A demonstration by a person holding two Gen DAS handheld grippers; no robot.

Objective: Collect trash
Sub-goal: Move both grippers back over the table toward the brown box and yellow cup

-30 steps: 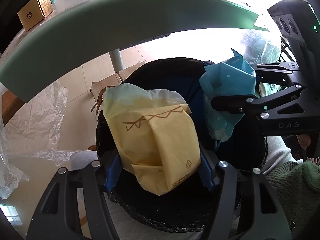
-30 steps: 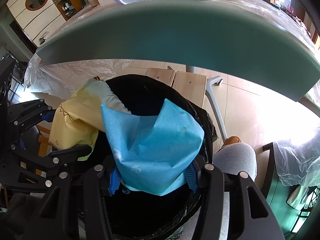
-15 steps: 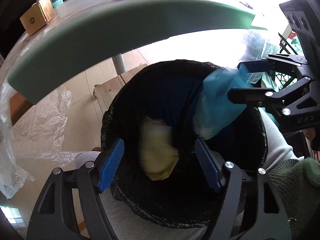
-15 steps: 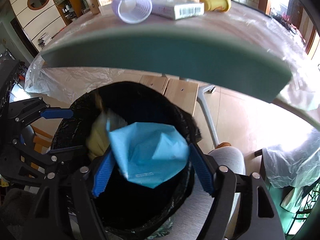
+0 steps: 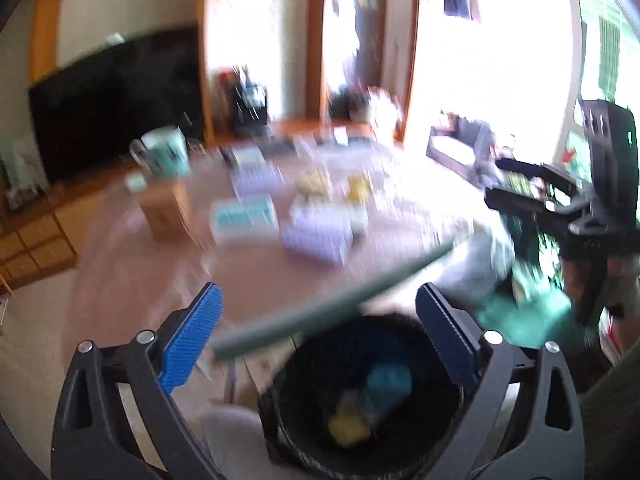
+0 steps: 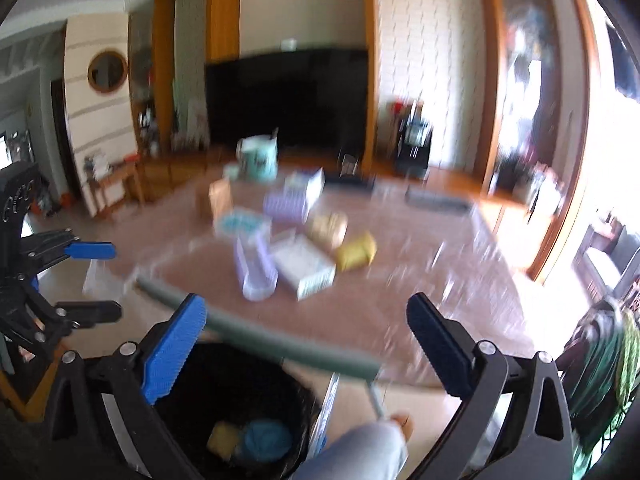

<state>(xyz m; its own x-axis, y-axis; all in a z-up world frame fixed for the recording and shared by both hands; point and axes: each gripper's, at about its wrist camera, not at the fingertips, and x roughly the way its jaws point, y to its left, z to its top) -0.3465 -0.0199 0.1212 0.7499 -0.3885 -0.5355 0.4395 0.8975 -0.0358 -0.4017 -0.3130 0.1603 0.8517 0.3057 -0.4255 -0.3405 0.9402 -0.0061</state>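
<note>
Yellow bag (image 5: 349, 426) and blue bag (image 5: 389, 380) lie in the black bin (image 5: 280, 408). Left gripper (image 5: 318, 340) and right gripper (image 6: 306, 344) both opening wide, nothing between the jaws. Motion blur: no box labels on the table (image 6: 400, 300) readable.

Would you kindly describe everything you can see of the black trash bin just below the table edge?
The trash bin is round, open-topped and lined with a crinkly black bag folded over its rim. It stands upright just below the green table edge, beside a person's grey trouser leg. At its bottom lie a crumpled yellow bag and a blue bag, side by side. Motion blur hides finer detail.
</note>
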